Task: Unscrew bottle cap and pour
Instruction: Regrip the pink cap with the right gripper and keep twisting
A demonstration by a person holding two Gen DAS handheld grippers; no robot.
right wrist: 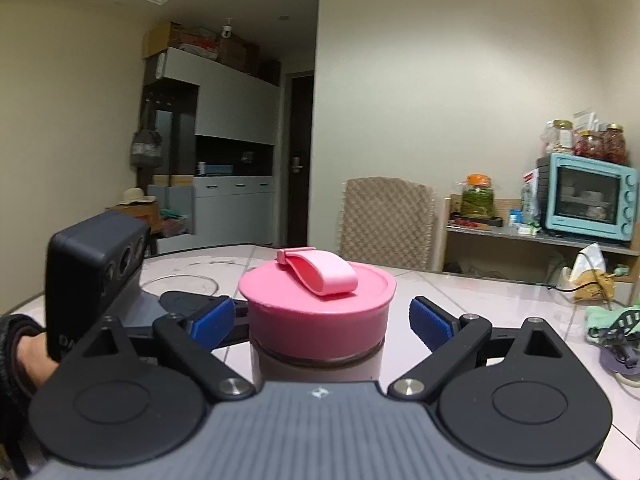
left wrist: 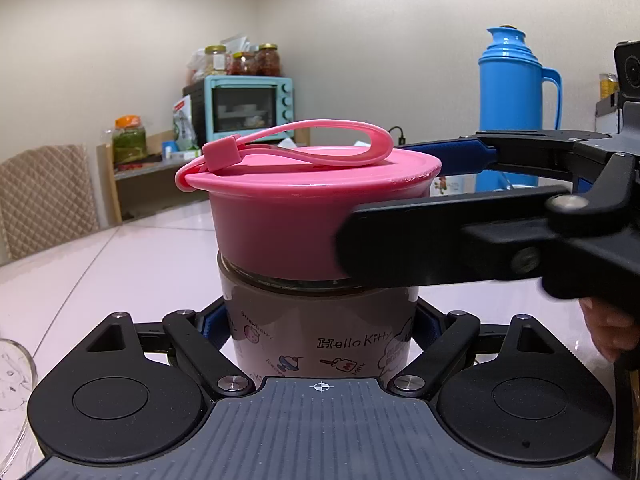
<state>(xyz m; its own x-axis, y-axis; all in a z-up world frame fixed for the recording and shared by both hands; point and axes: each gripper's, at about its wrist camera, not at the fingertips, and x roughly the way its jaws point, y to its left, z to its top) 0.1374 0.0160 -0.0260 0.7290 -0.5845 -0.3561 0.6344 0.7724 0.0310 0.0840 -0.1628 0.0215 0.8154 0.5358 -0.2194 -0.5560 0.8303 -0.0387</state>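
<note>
A bottle (left wrist: 320, 332) with a Hello Kitty print and dark liquid inside stands on the pale tiled table (left wrist: 120, 264). Its wide pink cap (left wrist: 304, 208) carries a pink strap loop (left wrist: 320, 136). My left gripper (left wrist: 320, 334) is shut on the bottle's body below the cap, its blue pads pressed on both sides. My right gripper (right wrist: 322, 322) reaches in level with the cap (right wrist: 320, 312) and stands open around it. Both of its blue pads (right wrist: 432, 324) stand clear of the cap's wall. In the left wrist view the right gripper (left wrist: 372, 196) comes in from the right.
A blue thermos jug (left wrist: 516, 80) stands at the back right, and a clear glass (left wrist: 12, 376) sits close at the lower left. A green cloth (right wrist: 604, 320) and a tissue pack (right wrist: 592, 276) lie to the right. A chair (right wrist: 384, 220) and a shelf with a mint oven (right wrist: 588, 200) stand behind.
</note>
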